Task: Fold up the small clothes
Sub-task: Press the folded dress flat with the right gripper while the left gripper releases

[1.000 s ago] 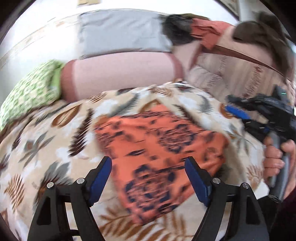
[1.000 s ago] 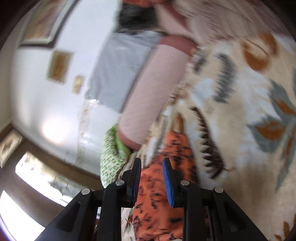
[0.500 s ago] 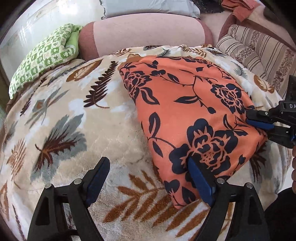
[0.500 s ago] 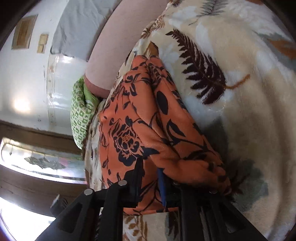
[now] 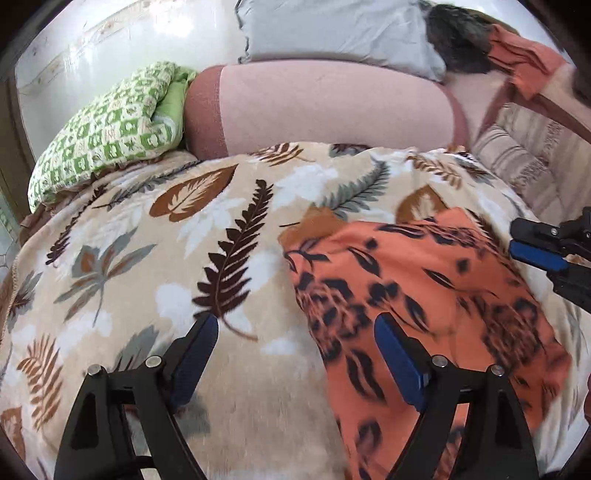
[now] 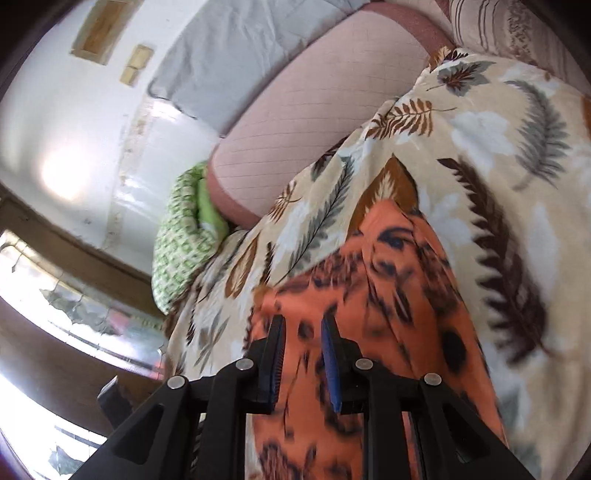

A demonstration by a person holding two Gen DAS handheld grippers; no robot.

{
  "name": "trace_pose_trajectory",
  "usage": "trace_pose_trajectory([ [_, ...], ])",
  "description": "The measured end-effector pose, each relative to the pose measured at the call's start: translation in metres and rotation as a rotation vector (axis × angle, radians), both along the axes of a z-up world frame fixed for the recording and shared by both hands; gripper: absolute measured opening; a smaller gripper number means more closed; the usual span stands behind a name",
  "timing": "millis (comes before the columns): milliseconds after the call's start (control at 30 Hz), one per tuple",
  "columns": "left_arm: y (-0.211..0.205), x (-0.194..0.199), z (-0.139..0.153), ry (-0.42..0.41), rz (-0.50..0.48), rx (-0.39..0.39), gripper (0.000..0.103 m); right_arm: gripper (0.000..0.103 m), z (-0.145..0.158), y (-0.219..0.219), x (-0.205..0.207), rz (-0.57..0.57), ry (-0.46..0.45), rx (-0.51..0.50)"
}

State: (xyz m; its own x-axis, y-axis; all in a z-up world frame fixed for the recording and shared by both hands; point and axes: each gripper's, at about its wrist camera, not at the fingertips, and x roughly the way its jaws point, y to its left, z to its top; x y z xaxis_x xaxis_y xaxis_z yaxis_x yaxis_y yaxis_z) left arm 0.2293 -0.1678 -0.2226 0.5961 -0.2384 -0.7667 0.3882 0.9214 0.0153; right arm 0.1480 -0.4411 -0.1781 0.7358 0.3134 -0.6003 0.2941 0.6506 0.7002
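Note:
An orange garment with a dark floral print [image 5: 424, 302] lies folded on the leaf-patterned blanket [image 5: 184, 240], at the lower right of the left wrist view. My left gripper [image 5: 295, 354] is open and empty, hovering over the garment's left edge, its right finger above the cloth. My right gripper [image 6: 301, 350] hovers just above the same garment [image 6: 388, 295] with a narrow gap between its blue pads and no cloth between them. It also shows at the right edge of the left wrist view [image 5: 543, 243].
A pink bolster [image 5: 325, 107] lies across the back of the bed, with a green patterned pillow [image 5: 107, 129] to its left and a grey pillow [image 5: 332, 33] behind. A striped cushion [image 5: 524, 162] sits at the right. A window [image 6: 55, 314] lies beyond the bed.
My right gripper has let go of the garment's corner and opened slightly. Both grippers have pulled back and up from the cloth, which now lies flat on the blanket.

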Motion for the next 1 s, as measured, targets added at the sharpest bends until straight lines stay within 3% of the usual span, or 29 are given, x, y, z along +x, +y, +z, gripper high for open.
trace_pose_trajectory([
  [133, -0.004, 0.023, -0.026, 0.047, -0.001, 0.009, 0.087, 0.023, -0.027, -0.006, 0.039, 0.010, 0.048, 0.058],
  [233, -0.004, 0.030, -0.036, 0.080, -0.011, 0.001, 0.092, 0.019, -0.060, -0.013, 0.063, -0.026, 0.162, -0.035],
  [300, -0.003, 0.029, -0.034, 0.079, -0.013, -0.001, 0.092, 0.018, -0.078, -0.021, 0.067, -0.042, 0.191, 0.004],
  [367, -0.001, 0.026, -0.027, 0.060, -0.005, -0.002, 0.092, 0.021, -0.069, -0.022, 0.062, -0.045, 0.162, 0.021],
  [467, 0.003, 0.014, -0.013, 0.023, 0.014, 0.001, 0.092, 0.023, -0.048, -0.012, 0.047, -0.035, 0.117, -0.083],
  [633, 0.010, -0.023, 0.010, -0.075, -0.004, 0.006, 0.092, 0.023, -0.017, 0.008, 0.003, -0.013, 0.043, -0.120],
  [767, 0.016, -0.048, 0.019, -0.101, -0.019, 0.005, 0.092, 0.023, 0.005, 0.023, -0.027, -0.018, 0.021, -0.186],
  [900, 0.017, -0.061, 0.022, -0.112, -0.032, 0.011, 0.092, 0.023, 0.007, 0.036, -0.064, -0.016, 0.023, -0.200],
  [1000, 0.016, -0.065, 0.021, -0.104, -0.035, 0.008, 0.092, 0.023, -0.004, 0.037, -0.080, -0.045, 0.079, -0.211],
])
